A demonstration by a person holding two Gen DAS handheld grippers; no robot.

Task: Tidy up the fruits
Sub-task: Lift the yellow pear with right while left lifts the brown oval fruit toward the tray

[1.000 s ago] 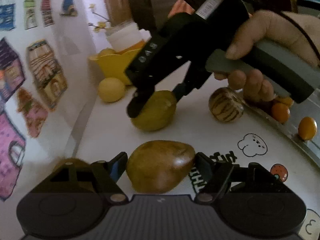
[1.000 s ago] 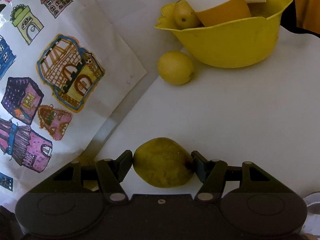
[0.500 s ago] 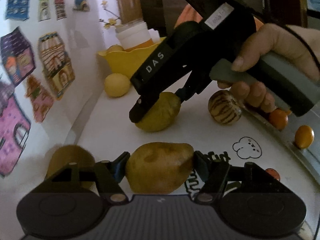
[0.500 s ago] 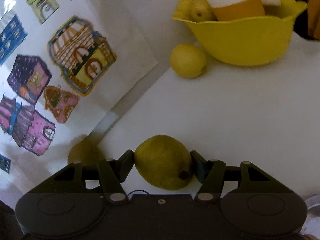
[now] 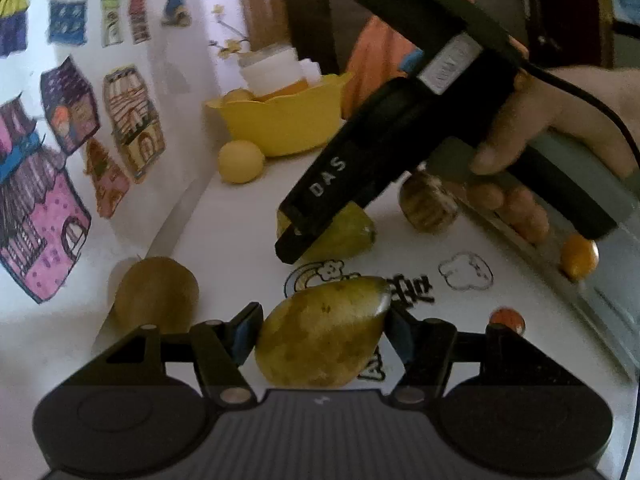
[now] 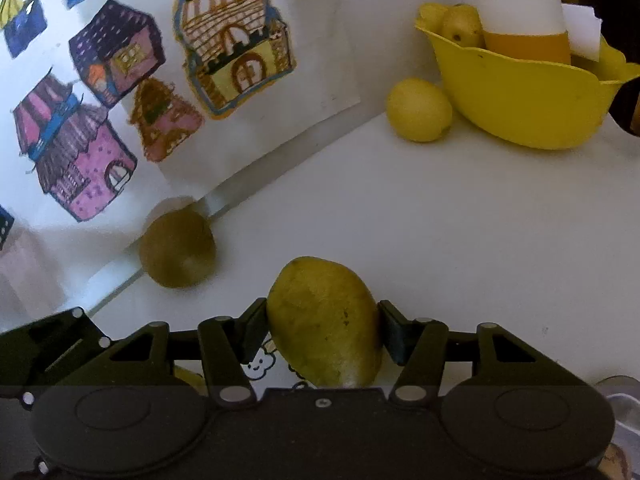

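My left gripper (image 5: 322, 334) is shut on a yellow-brown mango (image 5: 320, 330) and holds it just above the white table (image 5: 224, 240). My right gripper (image 6: 322, 328) is shut on a yellow-green mango (image 6: 326, 322), also lifted; this gripper and its mango (image 5: 344, 232) show in the left wrist view beyond my own. A brown kiwi (image 5: 156, 294) (image 6: 178, 248) lies by the wall. A yellow lemon (image 5: 240, 160) (image 6: 418, 110) lies beside a yellow bowl (image 5: 284, 124) (image 6: 516, 96).
The bowl holds a white and orange cup (image 6: 520, 20) and a small fruit (image 6: 460, 26). A striped brown fruit (image 5: 426, 202) sits by a metal tray (image 5: 608, 300) with small orange fruits (image 5: 578, 258). Paper with house drawings (image 6: 120, 80) covers the wall at left.
Both grippers have lifted and drawn back with their mangoes. The right mango has tipped more upright. The kiwi has come into full view in both views.
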